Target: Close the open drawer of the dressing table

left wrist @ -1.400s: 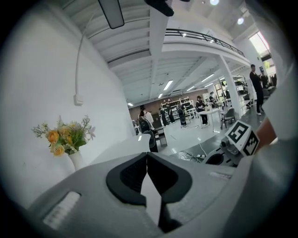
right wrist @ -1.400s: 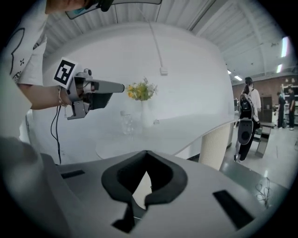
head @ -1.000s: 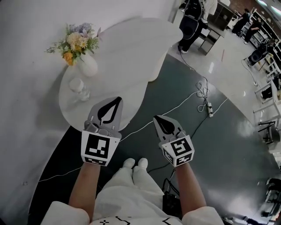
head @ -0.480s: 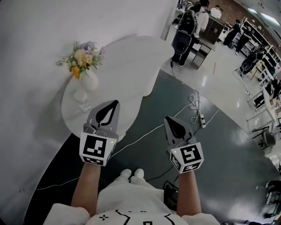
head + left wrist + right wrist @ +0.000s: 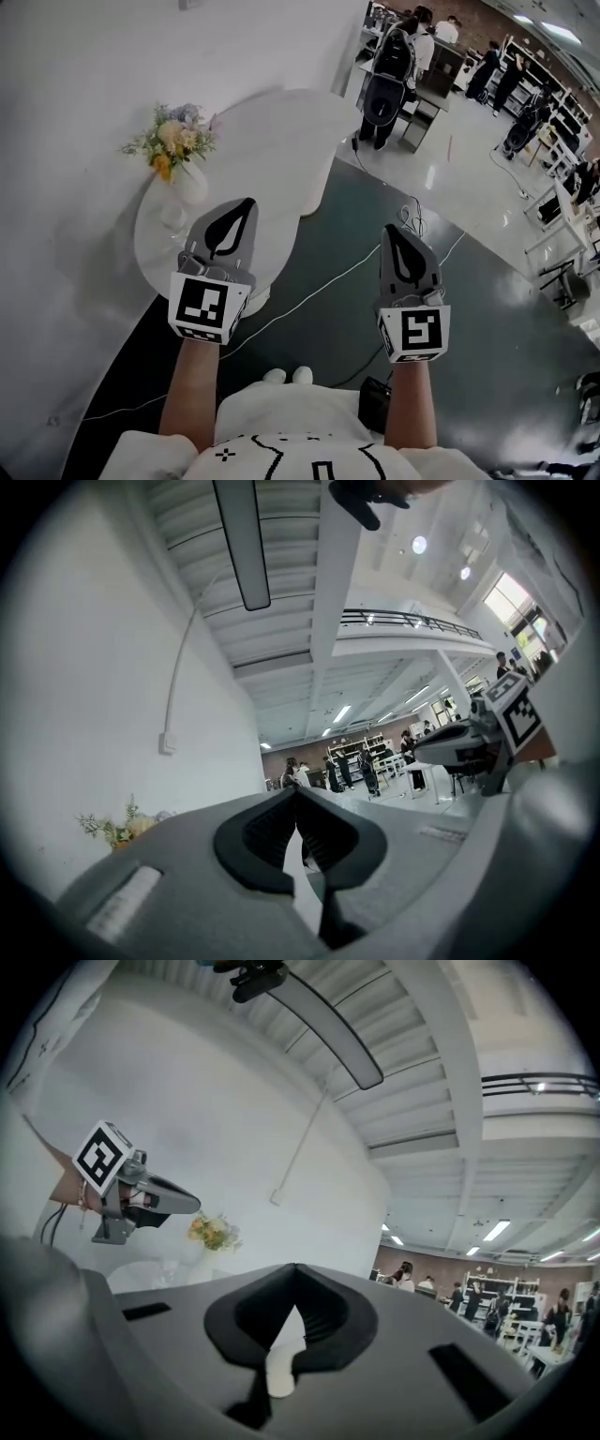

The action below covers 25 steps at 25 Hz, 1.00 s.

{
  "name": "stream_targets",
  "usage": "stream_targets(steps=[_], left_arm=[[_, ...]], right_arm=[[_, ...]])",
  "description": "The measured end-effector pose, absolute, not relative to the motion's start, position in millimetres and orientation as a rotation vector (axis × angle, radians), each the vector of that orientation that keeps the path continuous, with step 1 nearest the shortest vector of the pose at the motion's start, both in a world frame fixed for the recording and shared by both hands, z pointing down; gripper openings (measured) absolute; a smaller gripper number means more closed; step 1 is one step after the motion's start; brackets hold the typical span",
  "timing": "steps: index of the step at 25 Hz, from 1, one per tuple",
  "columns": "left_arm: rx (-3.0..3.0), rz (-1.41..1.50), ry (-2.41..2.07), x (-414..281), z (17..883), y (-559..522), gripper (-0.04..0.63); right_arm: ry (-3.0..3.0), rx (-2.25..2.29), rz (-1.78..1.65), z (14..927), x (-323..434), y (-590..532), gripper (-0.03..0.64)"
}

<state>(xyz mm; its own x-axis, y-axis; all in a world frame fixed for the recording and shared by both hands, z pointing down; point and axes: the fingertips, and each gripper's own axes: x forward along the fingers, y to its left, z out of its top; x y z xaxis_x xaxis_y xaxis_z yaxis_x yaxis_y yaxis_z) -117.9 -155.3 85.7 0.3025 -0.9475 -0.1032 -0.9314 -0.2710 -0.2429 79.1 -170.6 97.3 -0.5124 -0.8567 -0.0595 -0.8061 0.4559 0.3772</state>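
Note:
The white dressing table (image 5: pixel 281 131) stands against the wall ahead of me; no drawer of it shows in any view. My left gripper (image 5: pixel 247 202) hangs over the table's near edge with its jaws shut and nothing in them. My right gripper (image 5: pixel 391 231) is held over the dark floor to the right of the table, also shut and holding nothing. In the left gripper view the left gripper (image 5: pixel 296 790) has its dark pads meeting and points level into the room. The right gripper view likewise shows the right gripper (image 5: pixel 295 1268) with its pads together.
A white vase of flowers (image 5: pixel 178 150) and a clear glass (image 5: pixel 172 217) stand on the table's left part. A white cable (image 5: pixel 309 286) and a power strip cross the dark floor. People and chairs (image 5: pixel 389 66) are at the back right. My feet (image 5: pixel 286 376) are below.
Both grippers have risen, the right one more, and it swung from a leftward slant to point straight ahead. The head view has tilted up, showing more of the room.

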Motion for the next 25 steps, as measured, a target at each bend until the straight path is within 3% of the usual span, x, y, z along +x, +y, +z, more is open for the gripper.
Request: stream_targets(steps=[25], left_arm=[[-2.328, -0.036, 1.640, -103.1, 65.5, -164.7, 0.017]], right_arm=[[-2.518, 1.495, -0.493, 92.2, 95.2, -180.4, 0.000]])
